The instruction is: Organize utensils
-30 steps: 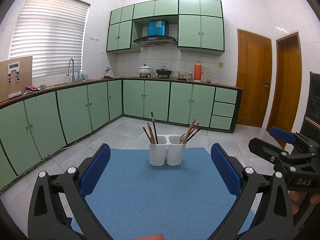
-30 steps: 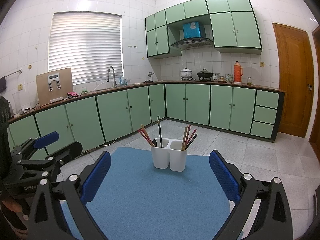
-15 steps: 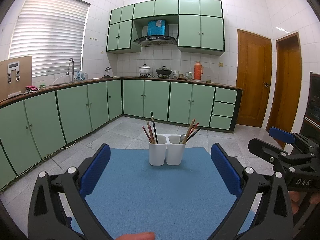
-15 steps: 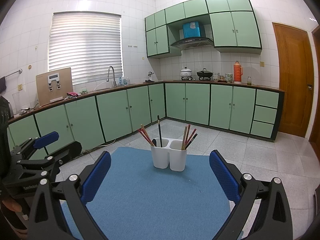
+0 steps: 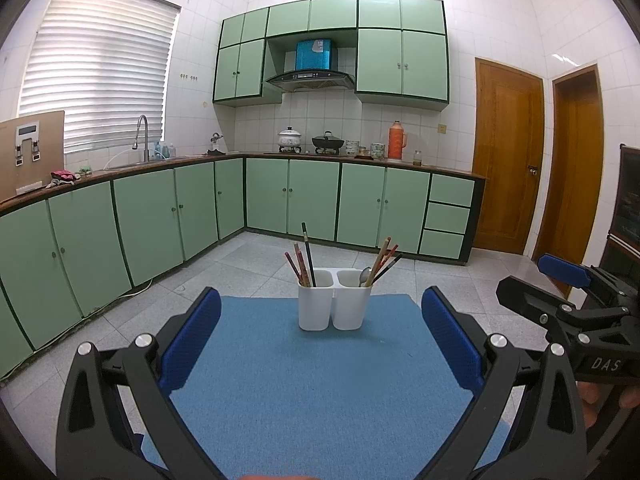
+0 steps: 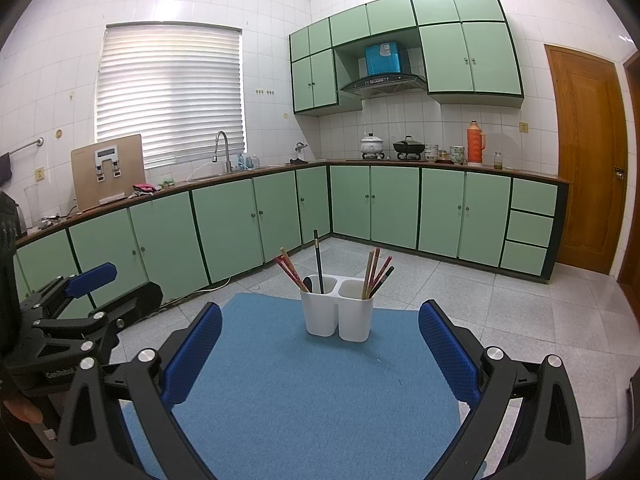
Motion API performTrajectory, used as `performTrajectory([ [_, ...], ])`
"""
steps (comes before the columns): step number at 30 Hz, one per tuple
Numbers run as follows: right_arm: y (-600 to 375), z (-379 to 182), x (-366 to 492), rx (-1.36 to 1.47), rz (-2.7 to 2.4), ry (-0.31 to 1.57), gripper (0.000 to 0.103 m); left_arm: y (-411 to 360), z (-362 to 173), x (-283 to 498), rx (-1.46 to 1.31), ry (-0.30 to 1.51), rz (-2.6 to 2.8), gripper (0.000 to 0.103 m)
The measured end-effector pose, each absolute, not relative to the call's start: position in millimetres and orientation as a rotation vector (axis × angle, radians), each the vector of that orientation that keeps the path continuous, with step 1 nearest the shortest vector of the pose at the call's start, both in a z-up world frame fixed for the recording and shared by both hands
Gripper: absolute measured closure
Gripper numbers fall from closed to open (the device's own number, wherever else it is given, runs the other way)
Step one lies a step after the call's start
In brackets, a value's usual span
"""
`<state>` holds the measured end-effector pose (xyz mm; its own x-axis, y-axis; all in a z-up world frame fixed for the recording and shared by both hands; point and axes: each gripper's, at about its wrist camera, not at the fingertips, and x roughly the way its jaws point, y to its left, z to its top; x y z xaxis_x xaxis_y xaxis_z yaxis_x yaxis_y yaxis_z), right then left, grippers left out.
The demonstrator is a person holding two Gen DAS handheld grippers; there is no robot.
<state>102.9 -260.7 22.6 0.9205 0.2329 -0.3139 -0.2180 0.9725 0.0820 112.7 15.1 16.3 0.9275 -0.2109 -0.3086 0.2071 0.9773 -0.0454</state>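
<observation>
A white two-compartment utensil holder (image 5: 335,299) (image 6: 338,308) stands near the far edge of a blue mat (image 5: 320,380) (image 6: 304,384). Both compartments hold several chopsticks; in the left wrist view a spoon (image 5: 365,276) shows in the right compartment, and in the right wrist view a dark spoon (image 6: 307,282) shows in the left one. My left gripper (image 5: 320,332) is open and empty, well short of the holder. My right gripper (image 6: 320,344) is open and empty, also short of it. Each gripper shows at the other's side, the right one (image 5: 560,280) and the left one (image 6: 88,284).
The mat lies on a table over a grey tiled floor. Green base cabinets (image 5: 160,216) run along the left and back walls. Wooden doors (image 5: 508,156) stand at the right.
Both grippers are almost still. A reddish sliver at the bottom edge of the left wrist view has shrunk.
</observation>
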Motion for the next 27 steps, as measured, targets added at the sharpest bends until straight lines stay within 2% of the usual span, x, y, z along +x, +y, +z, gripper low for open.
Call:
performTrajectory([
  [27, -260.5, 13.8, 105.2, 0.046, 0.23, 0.336, 0.006, 16.3, 14.7, 114.4, -0.015, 0.323, -0.213, 0.006],
])
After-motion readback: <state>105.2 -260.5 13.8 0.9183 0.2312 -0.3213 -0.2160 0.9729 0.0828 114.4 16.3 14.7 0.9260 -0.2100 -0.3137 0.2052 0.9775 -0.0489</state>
